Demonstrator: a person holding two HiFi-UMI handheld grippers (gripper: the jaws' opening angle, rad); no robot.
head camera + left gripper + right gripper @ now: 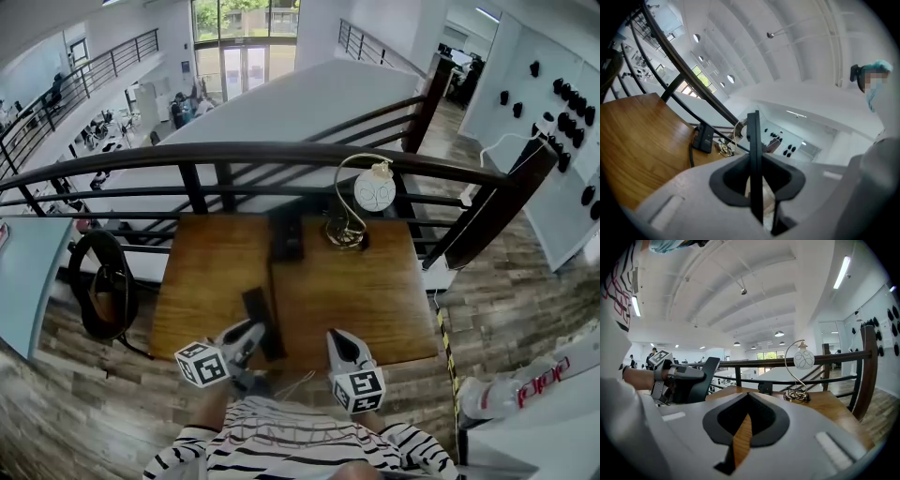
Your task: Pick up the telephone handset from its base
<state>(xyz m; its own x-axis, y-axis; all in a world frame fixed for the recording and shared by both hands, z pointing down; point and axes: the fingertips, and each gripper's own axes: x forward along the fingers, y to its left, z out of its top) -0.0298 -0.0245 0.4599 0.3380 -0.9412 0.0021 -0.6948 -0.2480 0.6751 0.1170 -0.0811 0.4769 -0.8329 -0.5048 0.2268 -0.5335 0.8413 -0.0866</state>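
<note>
The black telephone handset [262, 319] is off its base, and my left gripper [255, 336] is shut on it over the near part of the wooden table [375, 300]. In the left gripper view the handset [753, 150] stands edge-on between the jaws of my left gripper [755, 164]. The black base [287, 234] sits at the table's far edge by the railing, and a thin cord [690, 152] runs from the base [704, 137]. To the right, my right gripper [337, 339] is shut and empty. The right gripper view shows my right gripper [747, 397] and, at its left, the held handset [702, 376].
A gold wire lamp with a white globe [373, 190] stands at the table's far right next to the base. A dark railing [281, 155] runs along the far edge, with a drop behind it. A black ring-shaped object [101, 281] stands left of the table.
</note>
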